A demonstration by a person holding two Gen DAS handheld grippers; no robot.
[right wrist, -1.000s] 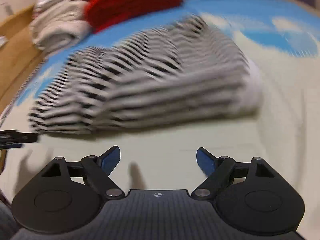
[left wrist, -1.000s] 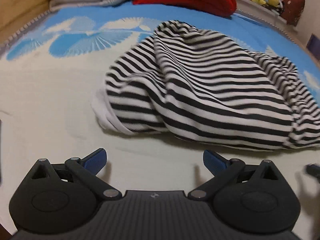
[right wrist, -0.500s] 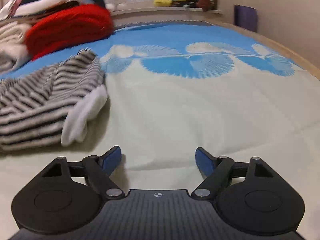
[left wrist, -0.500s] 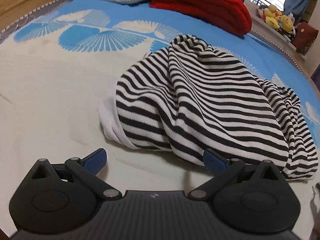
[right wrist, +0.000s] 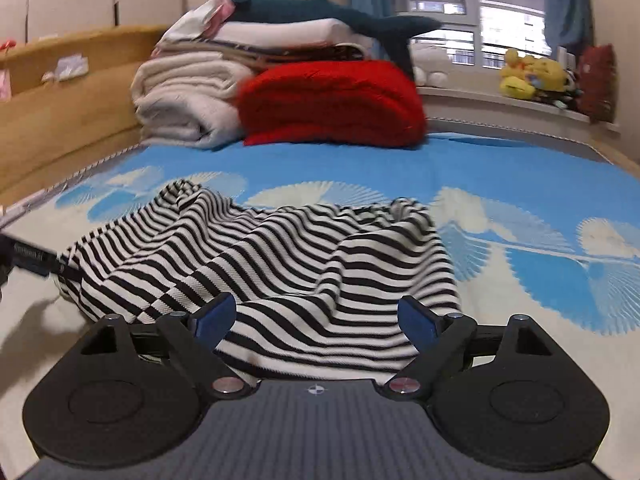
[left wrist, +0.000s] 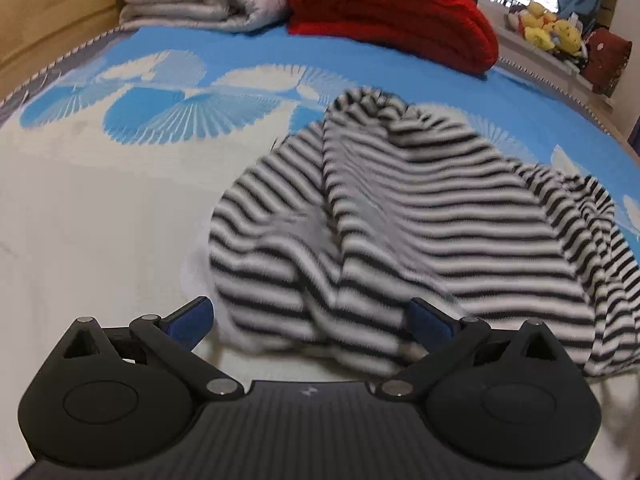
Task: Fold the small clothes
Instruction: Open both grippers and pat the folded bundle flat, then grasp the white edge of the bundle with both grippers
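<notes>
A: Reporting progress on the folding?

B: Barely starting, by the look of it. Lying crumpled in a heap on the bed [right wrist: 500, 168], centre of frame: one striped garment [right wrist: 280, 256], no fold showing. Flattening and every fold remaining.

A: Left hand-held gripper?

B: Left hand-held gripper [left wrist: 312, 316] hovering at the lower centre, spread wide, gripping nothing; near hem of the striped garment [left wrist: 400, 240] sitting between the blue pads, contact not being confirmable through the blur.

A: Right one?

B: Right hand-held gripper [right wrist: 316, 318] likewise gaping wide, clamping nothing, cloth edge lying between its pads.

A: Counting items?

B: Counting one striped garment, two grippers. Also stacked at the upper centre: one red blanket [right wrist: 332, 100], one cream blanket [right wrist: 184, 100], further folded linens on top, number not being determinable.
</notes>
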